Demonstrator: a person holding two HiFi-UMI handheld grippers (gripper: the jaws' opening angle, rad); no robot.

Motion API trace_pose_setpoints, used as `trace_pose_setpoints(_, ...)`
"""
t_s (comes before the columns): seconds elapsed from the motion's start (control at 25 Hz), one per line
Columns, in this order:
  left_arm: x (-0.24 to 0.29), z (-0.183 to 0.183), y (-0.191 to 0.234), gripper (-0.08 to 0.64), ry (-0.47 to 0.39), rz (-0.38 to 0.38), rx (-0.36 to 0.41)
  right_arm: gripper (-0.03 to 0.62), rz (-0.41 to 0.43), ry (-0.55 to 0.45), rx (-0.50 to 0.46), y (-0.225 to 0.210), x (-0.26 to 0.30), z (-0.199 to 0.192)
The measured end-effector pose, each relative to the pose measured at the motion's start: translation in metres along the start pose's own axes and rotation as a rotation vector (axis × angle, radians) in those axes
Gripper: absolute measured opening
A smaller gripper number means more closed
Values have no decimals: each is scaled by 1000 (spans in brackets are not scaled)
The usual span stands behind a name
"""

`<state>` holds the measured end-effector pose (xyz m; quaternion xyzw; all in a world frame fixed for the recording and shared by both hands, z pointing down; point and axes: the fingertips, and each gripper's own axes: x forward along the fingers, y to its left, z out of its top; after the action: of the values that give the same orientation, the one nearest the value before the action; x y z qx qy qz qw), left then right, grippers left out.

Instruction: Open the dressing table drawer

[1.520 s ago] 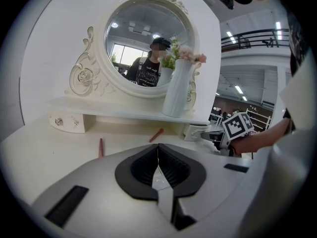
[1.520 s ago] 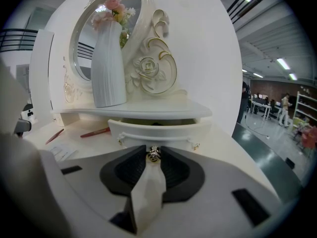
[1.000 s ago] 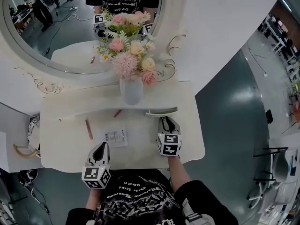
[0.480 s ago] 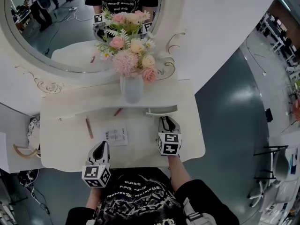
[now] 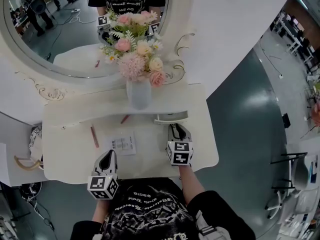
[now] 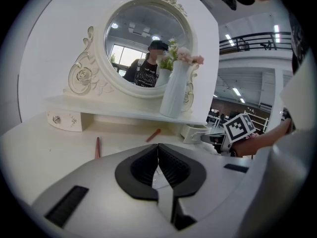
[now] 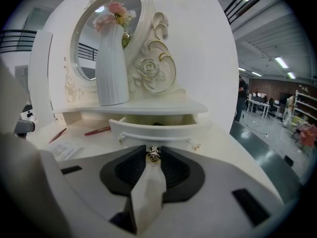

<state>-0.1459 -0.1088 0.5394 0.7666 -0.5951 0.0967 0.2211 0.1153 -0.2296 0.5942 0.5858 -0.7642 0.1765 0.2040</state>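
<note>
Right gripper (image 7: 152, 149) pinched small knob (image 7: 153, 155) of drawer (image 7: 163, 129), standing partly out at far right of dressing table (image 5: 75, 156); drawer's inside mostly hidden. Left gripper (image 6: 158, 151) pressed together, empty, near left.

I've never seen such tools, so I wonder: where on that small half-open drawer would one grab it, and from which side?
By the small metal knob mid-front on the drawer, coming straight from the front. It juts out, narrow enough for two jaws; the right gripper is shut on it exactly so.
</note>
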Motion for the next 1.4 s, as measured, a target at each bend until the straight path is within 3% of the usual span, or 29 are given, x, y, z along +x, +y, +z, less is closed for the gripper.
trace_pose_setpoints(1.4, 3, -1, -7, 17, 0, -28, 17, 100, -13, -9, 1, 3, -13, -9)
